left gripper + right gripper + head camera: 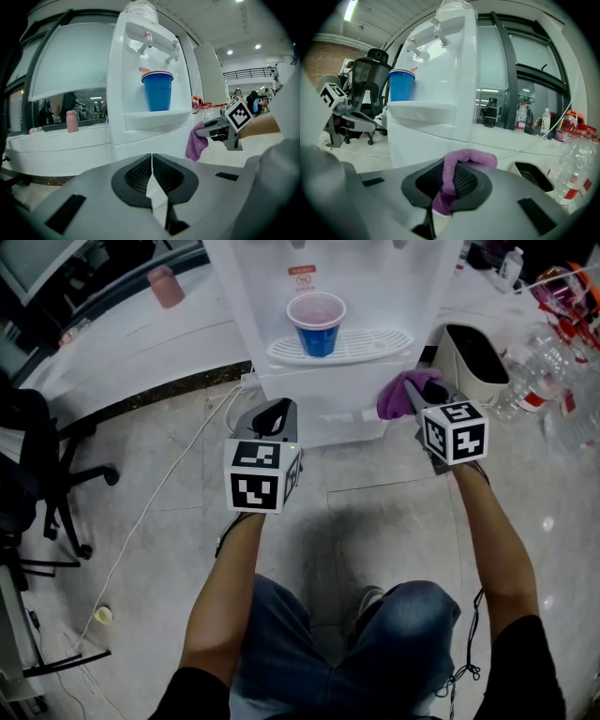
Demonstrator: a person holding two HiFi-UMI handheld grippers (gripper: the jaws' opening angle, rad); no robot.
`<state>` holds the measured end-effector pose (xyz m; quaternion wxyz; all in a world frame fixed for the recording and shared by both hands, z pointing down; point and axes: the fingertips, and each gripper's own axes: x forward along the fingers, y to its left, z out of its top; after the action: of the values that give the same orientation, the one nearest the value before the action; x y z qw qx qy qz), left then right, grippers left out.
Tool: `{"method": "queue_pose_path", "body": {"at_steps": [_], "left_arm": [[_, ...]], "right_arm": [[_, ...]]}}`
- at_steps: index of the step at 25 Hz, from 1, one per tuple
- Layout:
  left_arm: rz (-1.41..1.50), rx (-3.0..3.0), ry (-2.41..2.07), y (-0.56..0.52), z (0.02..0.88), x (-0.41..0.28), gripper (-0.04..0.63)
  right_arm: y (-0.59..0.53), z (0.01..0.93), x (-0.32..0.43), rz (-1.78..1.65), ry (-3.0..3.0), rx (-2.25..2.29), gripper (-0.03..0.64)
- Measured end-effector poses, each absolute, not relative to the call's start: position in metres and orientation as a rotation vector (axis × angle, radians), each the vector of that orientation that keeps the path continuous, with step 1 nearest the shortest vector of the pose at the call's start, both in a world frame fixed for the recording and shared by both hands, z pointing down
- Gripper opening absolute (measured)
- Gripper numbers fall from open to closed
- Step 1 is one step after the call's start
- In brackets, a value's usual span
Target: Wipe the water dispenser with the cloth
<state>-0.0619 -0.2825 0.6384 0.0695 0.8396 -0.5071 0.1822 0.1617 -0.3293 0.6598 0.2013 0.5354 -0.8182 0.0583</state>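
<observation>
The dispenser [328,399], top centre of the head view, is rigid, so I can press on it. The cloth [471,157], soft and light, is pinched mid-fold in my right tongs [449,179], just beside the cabinet. My left tongs [152,174] are closed on nothing. The gripper views show the taps [144,46] above the cup [157,91]; the head view crops them

Grey L gripper [275,411] & R gripper [417,395] w/ b&w marker cubes [262,476]; black sleeves [199,696], blue jeans [384,643].
</observation>
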Motion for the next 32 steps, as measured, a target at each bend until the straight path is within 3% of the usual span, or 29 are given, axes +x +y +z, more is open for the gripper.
{"method": "queue_pose_path", "body": {"at_steps": [7, 17, 32], "left_arm": [[0.536, 2.529, -1.527, -0.281, 0.641, -0.064, 0.028], [0.54, 2.48, -1.564, -0.272, 0.66, -0.094, 0.028], [0.538, 2.418, -1.622, -0.253, 0.696, -0.116, 0.028]], "right_arm": [[-0.312, 0.655, 0.136, 0.112, -2.322, 1.419, 0.041], [-0.284, 0.653, 0.042, 0.158, -2.523, 1.26, 0.041], [-0.288, 0.724, -0.09, 0.195, -2.604, 0.978, 0.041]]}}
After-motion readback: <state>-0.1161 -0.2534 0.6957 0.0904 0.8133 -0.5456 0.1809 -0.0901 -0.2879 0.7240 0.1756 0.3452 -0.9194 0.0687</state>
